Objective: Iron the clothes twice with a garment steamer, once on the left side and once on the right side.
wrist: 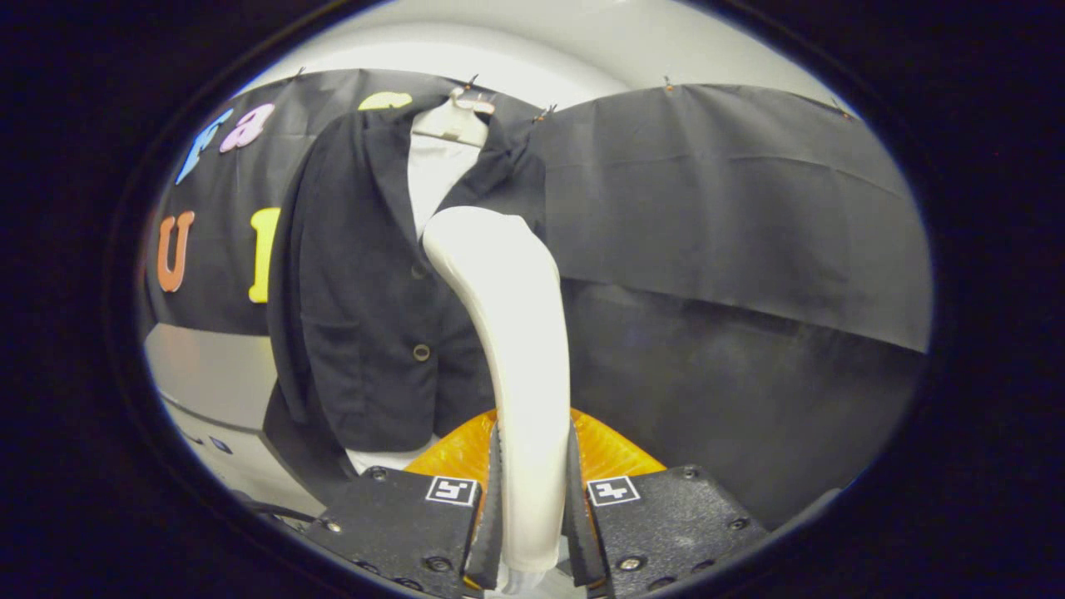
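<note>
Where the two fingers of the hand-held gripper [532, 520] rise from the near foreground, they are clamped on the white handle of a garment steamer [516, 349], one finger pressing on each side of it. Each finger sits on a dark block that carries a small square black-and-white marker on its top face. Just behind the fingers, to either side of the handle, lies an orange ridged part [611, 453]; whether it belongs to the steamer or to something under it cannot be told. From the grip the steamer stands upright and curves toward the left as it climbs, ending in a rounded white head. That head lies in front of the chest of a dark jacket [366, 316], close to the line where the two front panels meet; whether it touches the cloth cannot be told. Beyond the steamer the jacket hangs on a pale hanger [453, 123] against the booth's black cloth wall [732, 225]. Its lapels are open over a white shirt [433, 175], and two dark buttons run down its front, one above the other. A flap pocket shows on the panel to the left of the buttons. Below the jacket's hem a bit of white cloth shows. To the left of the jacket, lower down, a pale grey counter [212, 374] juts out from the wall.
</note>
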A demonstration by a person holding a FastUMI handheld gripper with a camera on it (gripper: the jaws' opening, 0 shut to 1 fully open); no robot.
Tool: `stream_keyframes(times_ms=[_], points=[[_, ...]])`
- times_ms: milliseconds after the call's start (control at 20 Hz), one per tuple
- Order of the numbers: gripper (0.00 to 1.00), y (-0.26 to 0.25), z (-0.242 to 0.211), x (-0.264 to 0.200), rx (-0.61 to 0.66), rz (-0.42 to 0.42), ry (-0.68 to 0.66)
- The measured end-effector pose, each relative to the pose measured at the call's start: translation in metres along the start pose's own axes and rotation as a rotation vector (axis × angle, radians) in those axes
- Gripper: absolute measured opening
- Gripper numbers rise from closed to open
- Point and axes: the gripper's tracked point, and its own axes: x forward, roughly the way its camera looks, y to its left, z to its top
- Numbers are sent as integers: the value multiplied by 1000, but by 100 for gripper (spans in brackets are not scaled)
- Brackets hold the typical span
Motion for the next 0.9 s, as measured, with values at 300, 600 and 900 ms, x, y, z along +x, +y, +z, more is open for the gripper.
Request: stream_keyframes(times_ms=[300, 600, 900], points=[[35, -15, 71, 38, 41, 51, -101], [35, -33, 128, 93, 71, 95, -176], [35, -30, 164, 126, 86, 164, -225]])
